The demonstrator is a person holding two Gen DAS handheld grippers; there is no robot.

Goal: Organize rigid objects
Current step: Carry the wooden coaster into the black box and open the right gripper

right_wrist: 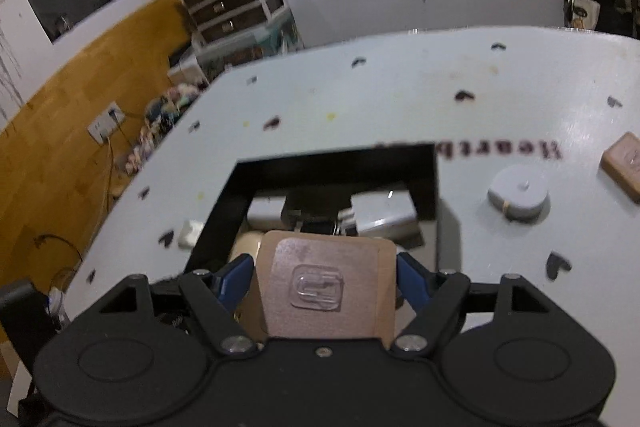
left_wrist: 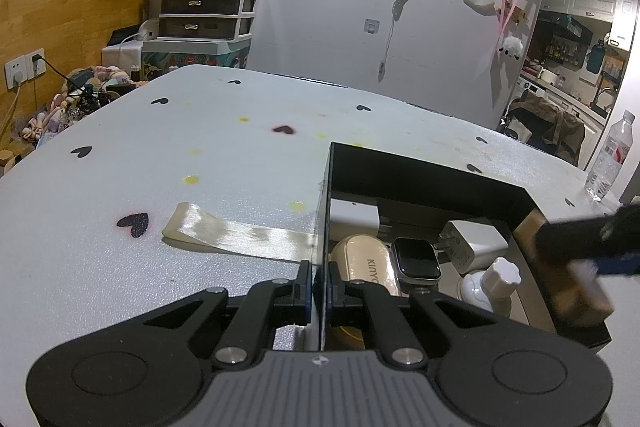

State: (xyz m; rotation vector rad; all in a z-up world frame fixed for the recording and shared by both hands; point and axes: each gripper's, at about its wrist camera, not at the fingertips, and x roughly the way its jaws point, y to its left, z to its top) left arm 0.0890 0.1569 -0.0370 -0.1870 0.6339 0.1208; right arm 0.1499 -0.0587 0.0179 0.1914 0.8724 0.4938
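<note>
**Mia:** Because the tan box [right_wrist: 326,291] is flat and stiff, I think it will not bend when you squeeze it. It looks light too.

**Ben:** Where is it?

**Mia:** It sits between the blue pads [right_wrist: 236,277] of the right gripper [right_wrist: 326,273]. They press on its two side edges. It hangs over the near part of the black box [right_wrist: 224,215].

**Ben:** Is that a good way to hold it?

**Mia:** I think so. The sides are straight. The top has a smooth clear sticker, so that part may be slippery.

**Ben:** What does the left gripper [left_wrist: 320,287] do?

**Mia:** Its fingers are pressed together on the thin left wall of the black box, one inside and one outside. It keeps the box from sliding, I guess.

**Ben:** Is there room inside?

**Mia:** Not much. A smartwatch [left_wrist: 416,259], a white charger plug [left_wrist: 474,241], a beige case [left_wrist: 366,263] and a small white bottle [left_wrist: 496,287] already lie there. The walls are tall, so the tan box may need to go in flat or on its edge near a wall.

**Ben:** What is left outside?

**Mia:** A round grey thing [right_wrist: 518,197] and another tan block [right_wrist: 624,165] sit on the heart-print table [right_wrist: 400,99], right of the black box. There is lots of bare table there.
</note>
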